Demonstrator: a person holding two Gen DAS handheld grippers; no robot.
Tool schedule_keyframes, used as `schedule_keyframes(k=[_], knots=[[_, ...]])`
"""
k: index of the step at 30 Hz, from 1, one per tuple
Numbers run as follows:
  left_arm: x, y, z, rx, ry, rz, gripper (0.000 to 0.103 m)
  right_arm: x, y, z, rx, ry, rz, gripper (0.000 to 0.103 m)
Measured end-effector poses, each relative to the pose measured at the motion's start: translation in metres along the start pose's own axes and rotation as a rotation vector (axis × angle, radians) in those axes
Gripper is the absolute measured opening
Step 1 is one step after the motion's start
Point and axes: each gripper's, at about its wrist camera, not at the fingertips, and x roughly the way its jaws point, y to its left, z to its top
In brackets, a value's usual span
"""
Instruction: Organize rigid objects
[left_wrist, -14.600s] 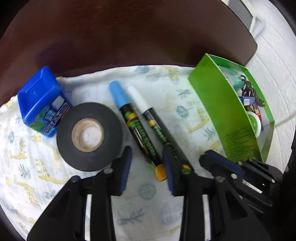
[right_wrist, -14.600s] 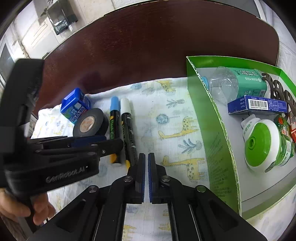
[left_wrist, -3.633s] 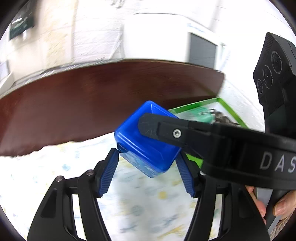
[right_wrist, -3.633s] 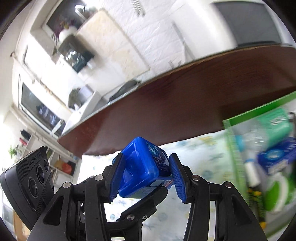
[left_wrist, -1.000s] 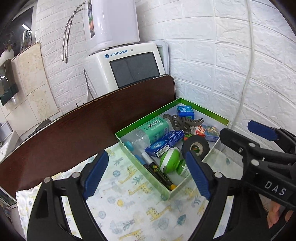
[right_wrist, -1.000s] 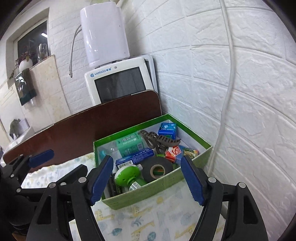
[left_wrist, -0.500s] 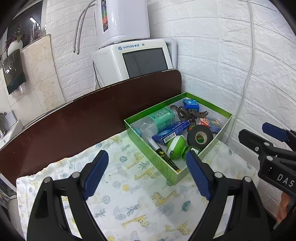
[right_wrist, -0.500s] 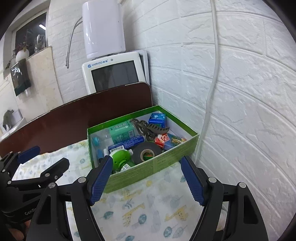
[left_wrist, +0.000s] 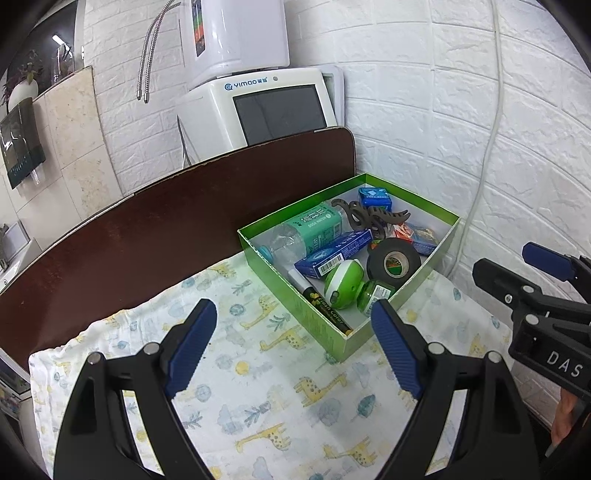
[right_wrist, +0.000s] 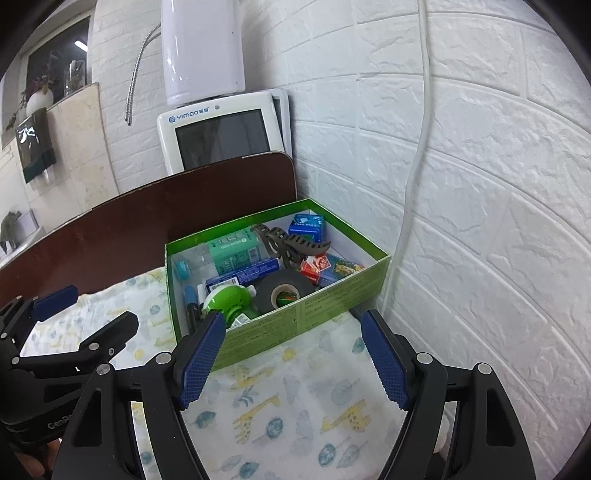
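Giraffe cloth (left_wrist: 266, 387), green box (right_wrist: 295, 317) beyond empty fingers (right_wrist: 201, 354)

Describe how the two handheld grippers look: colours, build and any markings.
Both are black plastic with jointed linkage arms and silver pivot screws. The left gripper and right gripper each carry two ribbed blue finger pads. White lettering shows on the bodies: "DAS" on the right, "Gen" on the left.

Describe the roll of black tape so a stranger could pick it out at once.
Find the green box on the giraffe-print cloth, pushed into the corner by the white brick wall. The roll of black tape leans near the box's front wall, beside a green and white round gadget. It is the only black ring in there, with a pale cardboard core.
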Motion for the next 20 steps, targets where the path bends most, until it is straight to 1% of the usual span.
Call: schedule_keyframes(k=[12, 20], knots=[[0.0033, -0.0021, 0.0012, 0.004, 0.001, 0.006, 0.085, 0.007, -0.0025, -0.0007, 0.01, 0.007, 0.007, 0.078], [0.0025, -0.0078, 0.0008, 0.017, -0.005, 0.004, 0.085, 0.0092, -0.0072, -0.0018, 0.024, 0.013, -0.005, 0.078]])
